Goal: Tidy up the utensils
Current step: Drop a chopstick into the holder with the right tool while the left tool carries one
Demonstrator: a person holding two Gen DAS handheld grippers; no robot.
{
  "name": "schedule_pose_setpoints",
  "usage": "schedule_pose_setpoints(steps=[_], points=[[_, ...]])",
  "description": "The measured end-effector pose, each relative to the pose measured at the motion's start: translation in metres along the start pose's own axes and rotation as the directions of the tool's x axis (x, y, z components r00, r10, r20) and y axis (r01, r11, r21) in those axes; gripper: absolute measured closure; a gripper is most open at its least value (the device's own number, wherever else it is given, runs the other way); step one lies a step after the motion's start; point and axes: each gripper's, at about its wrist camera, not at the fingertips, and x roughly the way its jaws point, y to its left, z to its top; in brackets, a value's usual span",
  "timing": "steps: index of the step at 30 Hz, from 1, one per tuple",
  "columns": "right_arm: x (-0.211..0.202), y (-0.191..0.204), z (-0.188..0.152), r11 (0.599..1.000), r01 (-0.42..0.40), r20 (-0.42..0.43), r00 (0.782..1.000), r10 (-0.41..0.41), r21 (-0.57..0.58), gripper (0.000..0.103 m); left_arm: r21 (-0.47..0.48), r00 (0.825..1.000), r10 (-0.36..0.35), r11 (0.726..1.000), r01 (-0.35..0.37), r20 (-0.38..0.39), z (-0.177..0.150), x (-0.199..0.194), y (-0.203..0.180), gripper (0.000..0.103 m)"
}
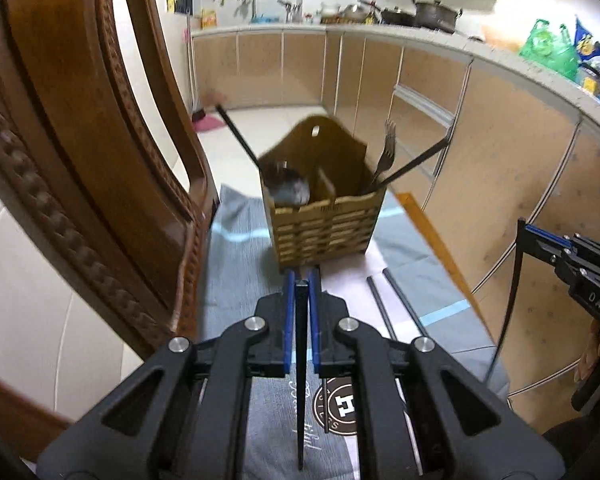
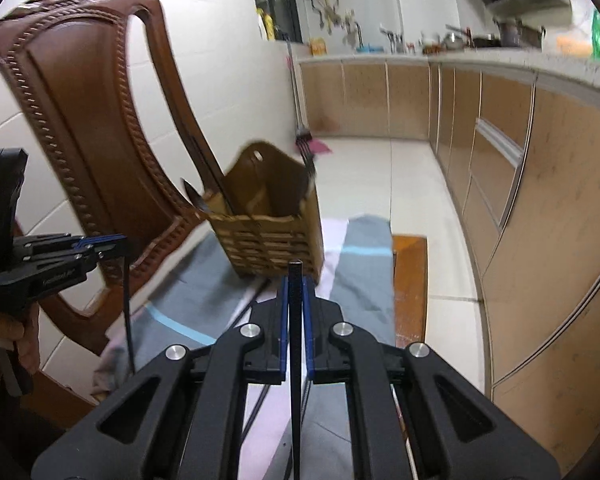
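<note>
Two black grippers, left (image 1: 301, 280) and right (image 2: 296, 280), each pinch one black chopstick (image 1: 301, 360) (image 2: 295, 360) between closed fingers, near a slatted bamboo holder (image 1: 324, 224) containing one fork (image 1: 387, 152) and two chopsticks (image 1: 416, 164), two more (image 1: 396, 300) lying on the cloth.

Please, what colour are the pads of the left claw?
Blue, on the left claw, gripping a black chopstick. Best in the left wrist view.

A grey cloth (image 1: 236, 220) with pale blue stripes and a round logo covers the counter (image 2: 410, 280), whose wooden edge shows at the right. On the cloth stand a slatted utensil holder (image 1: 324, 232) and, just in front of it, two black chopsticks (image 1: 396, 300) lying side by side.
</note>
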Motion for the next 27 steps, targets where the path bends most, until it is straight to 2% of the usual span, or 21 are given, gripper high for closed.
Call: schedule_pose_setpoints(steps=[7, 11, 13, 19, 23, 27], points=[[-0.045, 0.014, -0.005, 0.998, 0.004, 0.131, 0.991, -0.012, 0.063, 0.096, 0.0, 0.997, -0.022, 1.0, 0.022, 0.073, 0.008, -0.035, 0.008, 0.097], [-0.052, 0.028, 0.013, 0.998, 0.008, 0.162, 0.987, -0.017, 0.057, 0.096, -0.011, 0.993, -0.032, 0.999, 0.033, 0.115, 0.012, -0.059, 0.016, 0.097], [-0.054, 0.038, 0.028, 0.999, 0.009, 0.17, 0.985, -0.016, 0.038, 0.096, -0.029, 0.99, -0.041, 0.999, 0.046, 0.137, 0.015, -0.067, 0.023, 0.097], [-0.046, 0.067, 0.1, 0.999, 0.032, 0.226, 0.974, -0.028, -0.016, 0.096, -0.065, 0.982, -0.063, 0.995, 0.075, 0.175, 0.019, -0.079, 0.036, 0.097], [-0.03, 0.078, 0.151, 0.995, 0.098, 0.294, 0.952, -0.088, -0.02, 0.096, -0.079, 0.981, -0.075, 0.993, 0.091, 0.181, 0.02, -0.081, 0.043, 0.097], [0.002, 0.075, 0.18, 0.985, 0.169, 0.327, 0.93, -0.167, 0.022, 0.096, -0.091, 0.981, -0.083, 0.991, 0.1, 0.174, 0.018, -0.077, 0.047, 0.097]])
